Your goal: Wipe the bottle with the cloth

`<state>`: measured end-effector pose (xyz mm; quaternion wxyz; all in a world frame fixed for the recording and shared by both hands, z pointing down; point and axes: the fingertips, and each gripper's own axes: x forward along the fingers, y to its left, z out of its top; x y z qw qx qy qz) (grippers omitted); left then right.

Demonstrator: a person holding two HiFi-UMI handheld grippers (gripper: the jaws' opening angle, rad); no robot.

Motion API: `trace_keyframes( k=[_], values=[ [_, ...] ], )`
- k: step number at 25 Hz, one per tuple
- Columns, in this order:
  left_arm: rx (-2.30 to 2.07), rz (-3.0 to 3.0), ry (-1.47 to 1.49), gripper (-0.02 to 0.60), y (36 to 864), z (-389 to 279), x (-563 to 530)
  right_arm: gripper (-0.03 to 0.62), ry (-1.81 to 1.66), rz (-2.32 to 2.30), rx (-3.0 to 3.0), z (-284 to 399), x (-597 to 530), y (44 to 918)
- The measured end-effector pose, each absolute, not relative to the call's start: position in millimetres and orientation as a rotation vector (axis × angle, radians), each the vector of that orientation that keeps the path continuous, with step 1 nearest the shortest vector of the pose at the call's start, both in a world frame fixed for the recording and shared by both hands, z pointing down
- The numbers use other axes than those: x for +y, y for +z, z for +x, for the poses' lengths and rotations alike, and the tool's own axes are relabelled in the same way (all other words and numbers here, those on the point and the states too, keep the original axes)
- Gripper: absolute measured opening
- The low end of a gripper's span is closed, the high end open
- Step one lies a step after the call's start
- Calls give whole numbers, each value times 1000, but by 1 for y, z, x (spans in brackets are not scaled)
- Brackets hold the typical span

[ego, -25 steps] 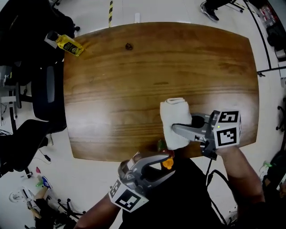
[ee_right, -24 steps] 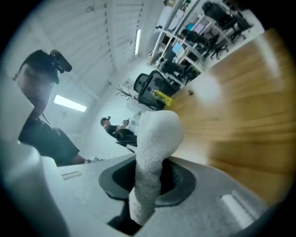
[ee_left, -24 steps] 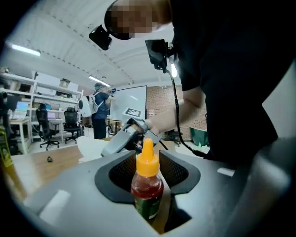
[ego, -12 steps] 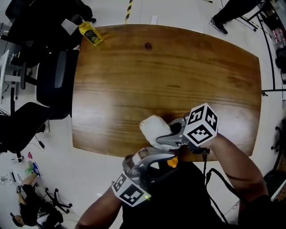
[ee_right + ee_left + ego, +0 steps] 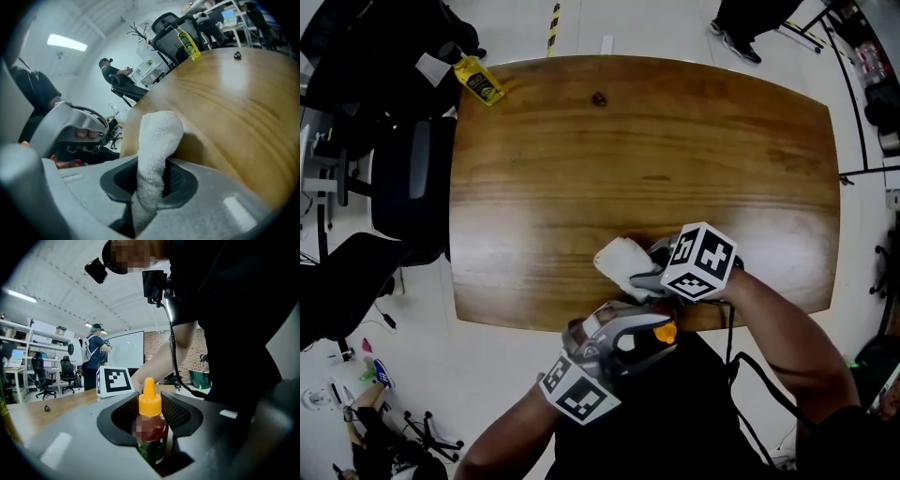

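The left gripper (image 5: 151, 404) has just been closing and now clamps the bottle (image 5: 151, 432) by its body. It holds the bottle upright with the orange cap (image 5: 149, 399) standing clear above the jaws, probably so that the neck and shoulder stay open to wiping. The bottle holds a dark red sauce and its cap is on.

The right gripper (image 5: 150, 180) is pinched on the cloth (image 5: 157, 136) at a fold. A thick white wad sticks out past the jaws, which looks meant as the wiping face.

In the head view the cloth hangs over the near edge of the table (image 5: 628, 141), close to the bottle but apart from it, so wiping has not begun. A yellow bottle (image 5: 478, 80) of yellow liquid lies at the far corner, though whether it rests on the wood is unclear.
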<state>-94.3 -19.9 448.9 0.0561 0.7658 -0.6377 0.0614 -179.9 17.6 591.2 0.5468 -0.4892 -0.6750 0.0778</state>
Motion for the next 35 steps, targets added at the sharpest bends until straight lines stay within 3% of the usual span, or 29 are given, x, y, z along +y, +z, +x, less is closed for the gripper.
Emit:
trace_keyframes(
  k=[7,15,20,35],
  values=[
    [-1879,2383,115,166,454,-94,-17,75,-257,-747,-2043,-197,-41,552],
    [-1789,2448,122,166,459,-95,-24,75,284,-425,-2442,-150,-97,406],
    [-1730,2466,138,166,465,-94,-27,75,285,-479,-2512,-136,-69,368],
    [-1641,2507,183,164,465,-93,-27,75,-602,-569,-2154,-134,9,420]
  ],
)
